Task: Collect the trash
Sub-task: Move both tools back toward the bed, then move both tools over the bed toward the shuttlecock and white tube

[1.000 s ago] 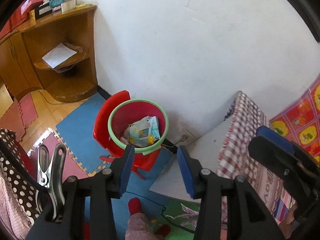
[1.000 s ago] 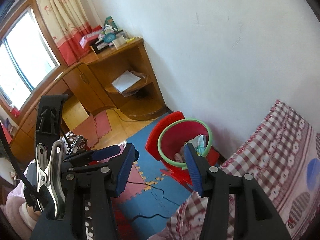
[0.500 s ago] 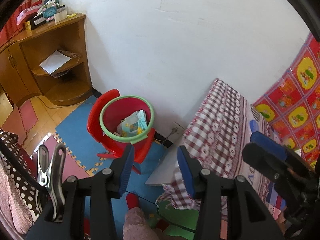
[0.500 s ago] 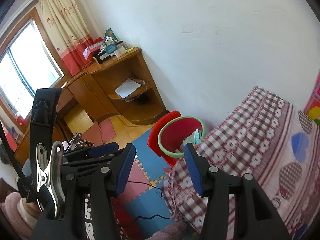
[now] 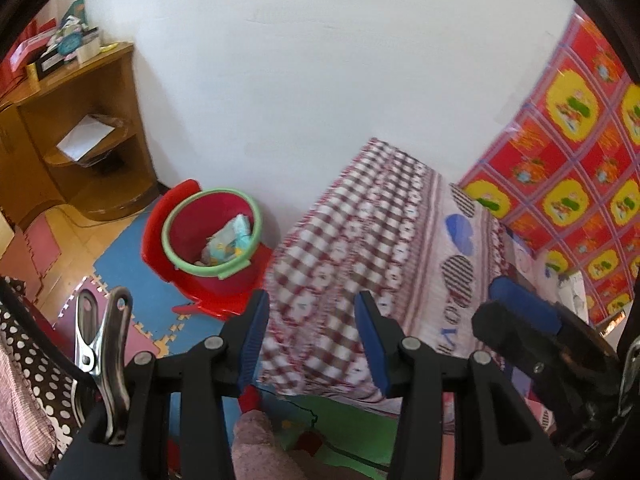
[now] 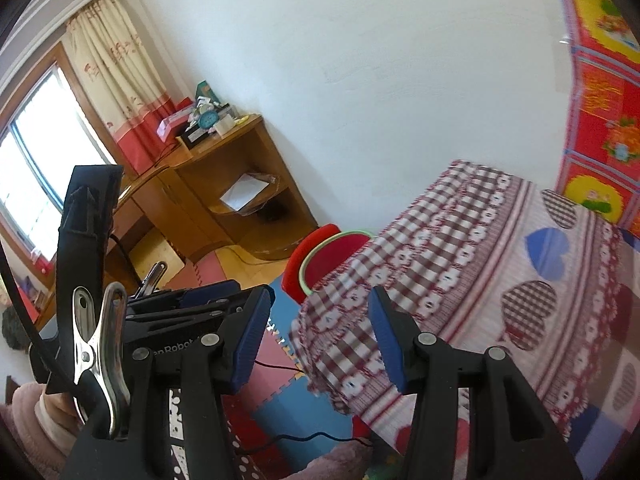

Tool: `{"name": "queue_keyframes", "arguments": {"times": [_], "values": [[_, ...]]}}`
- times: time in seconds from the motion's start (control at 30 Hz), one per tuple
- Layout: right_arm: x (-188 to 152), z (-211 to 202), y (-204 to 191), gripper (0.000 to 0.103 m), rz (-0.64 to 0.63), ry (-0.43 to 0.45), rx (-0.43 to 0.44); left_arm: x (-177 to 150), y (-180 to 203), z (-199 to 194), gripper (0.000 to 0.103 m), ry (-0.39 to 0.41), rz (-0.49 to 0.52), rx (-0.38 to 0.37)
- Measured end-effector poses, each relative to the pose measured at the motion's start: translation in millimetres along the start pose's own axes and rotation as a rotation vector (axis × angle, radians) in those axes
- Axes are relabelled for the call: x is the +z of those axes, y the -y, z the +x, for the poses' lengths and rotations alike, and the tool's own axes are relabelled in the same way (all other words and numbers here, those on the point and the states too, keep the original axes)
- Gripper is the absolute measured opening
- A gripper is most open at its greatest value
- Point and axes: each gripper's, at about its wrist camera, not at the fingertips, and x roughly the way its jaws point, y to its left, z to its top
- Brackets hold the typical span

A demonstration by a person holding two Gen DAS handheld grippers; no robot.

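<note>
With both sets of jaws parted and empty, left gripper (image 5: 308,344) and right gripper (image 6: 320,340) hang above the bed (image 5: 360,240), likely scouting; collected trash (image 5: 228,238) sits in the red bin (image 5: 212,240) off its corner.

Left gripper (image 5: 312,336) — black plastic arms, ribbed blue pads, round silver screws, a steel spring clip (image 5: 105,364) on its side. Right gripper (image 6: 320,336) looks the same, with white lettering and a thin black cable (image 6: 24,320).
</note>
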Motion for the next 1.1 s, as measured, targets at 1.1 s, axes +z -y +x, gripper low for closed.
{"name": "queue_keyframes", "arguments": {"times": [1.1], "values": [[-38.3, -91.2, 89.0, 0.052, 0.213, 0.085, -0.274, -0.3, 125.7, 31.4, 0.047, -0.098, 0.204, -0.175]]}}
